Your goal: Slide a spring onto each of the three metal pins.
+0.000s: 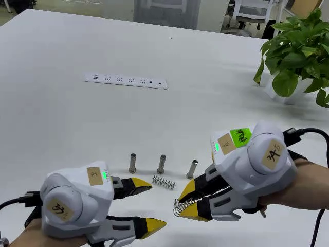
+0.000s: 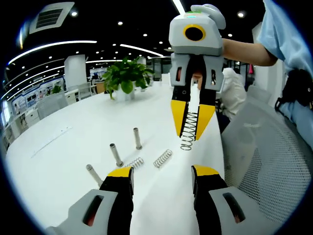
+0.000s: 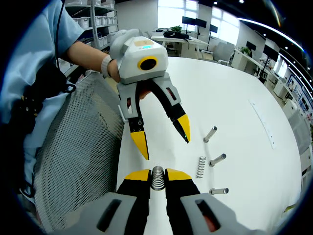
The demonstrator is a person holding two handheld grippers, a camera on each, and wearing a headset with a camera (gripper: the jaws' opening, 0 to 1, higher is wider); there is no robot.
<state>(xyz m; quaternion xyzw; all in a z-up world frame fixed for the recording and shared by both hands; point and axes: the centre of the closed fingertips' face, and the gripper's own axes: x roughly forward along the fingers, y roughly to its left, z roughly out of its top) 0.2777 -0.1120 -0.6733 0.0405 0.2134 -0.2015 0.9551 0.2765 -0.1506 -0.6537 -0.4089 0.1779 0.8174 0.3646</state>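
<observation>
Three short metal pins (image 1: 132, 163) (image 1: 162, 164) (image 1: 192, 169) stand upright in a row on the white table (image 1: 61, 118), all bare. A loose spring (image 1: 163, 182) lies just in front of the middle pin. My right gripper (image 1: 181, 205) is shut on another spring (image 1: 178, 206), held low near the right pin; its own view shows that spring (image 3: 157, 177) end-on between the jaws. My left gripper (image 1: 152, 205) is open and empty at lower left. In its view (image 2: 163, 172), two loose springs (image 2: 163, 158) (image 2: 135, 163) lie beside the pins (image 2: 116, 154), facing the right gripper (image 2: 190, 122).
A white power strip (image 1: 126, 80) lies farther back on the table. A potted plant (image 1: 295, 51) stands at the right edge. A mesh office chair (image 3: 78, 161) sits close behind the near edge, and more chairs (image 1: 254, 13) stand beyond the far side.
</observation>
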